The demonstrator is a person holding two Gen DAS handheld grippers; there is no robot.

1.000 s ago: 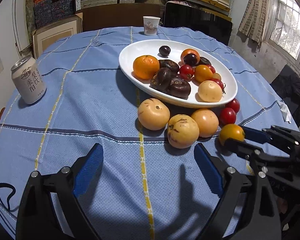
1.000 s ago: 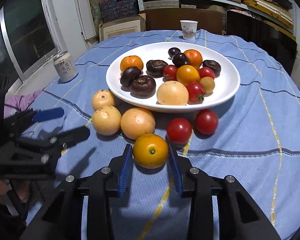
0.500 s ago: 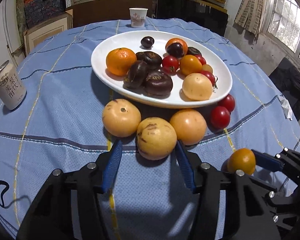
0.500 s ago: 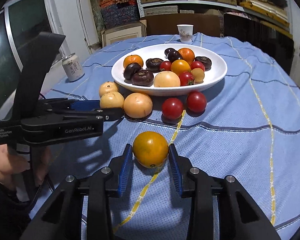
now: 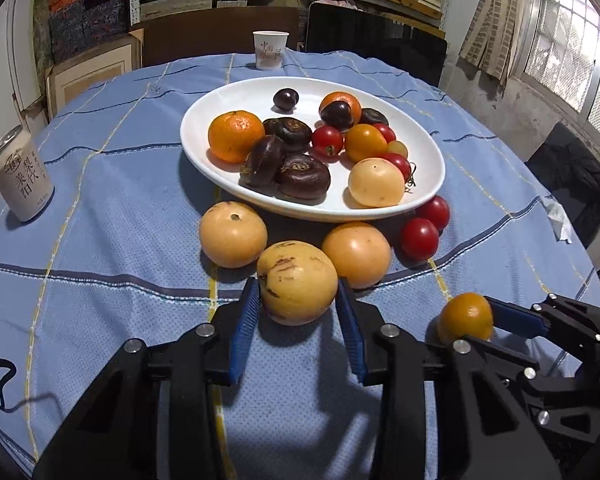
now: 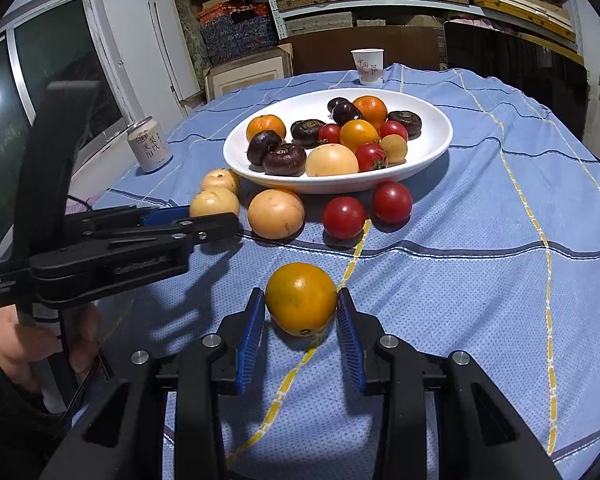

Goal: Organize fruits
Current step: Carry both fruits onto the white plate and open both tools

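Blue pads of my left gripper (image 5: 298,308) bracket the blemished yellow passion fruit (image 5: 297,282) on the tablecloth (image 5: 100,240), just short of the white plate (image 5: 432,160). My right gripper (image 6: 301,316) clamps the orange tomato (image 6: 301,298). Risk: round skin squirting out, knocking neighbouring fruit (image 5: 356,254).

A round table (image 5: 100,184) under a blue cloth with yellow and dark stripes carries everything. Straight ahead of the left gripper (image 5: 298,332) sits a white oval plate (image 5: 428,148) heaped with fruit. Three pale yellow fruits (image 5: 233,234) and two red tomatoes (image 5: 419,238) lie on the cloth between plate and tongs, the nearest yellow fruit between the left tongs' blue pads. An orange-yellow tomato (image 6: 301,298) sits between the right gripper (image 6: 300,336) pads. A drink can (image 5: 21,174) stands far left; a paper cup (image 5: 270,50) stands beyond the plate
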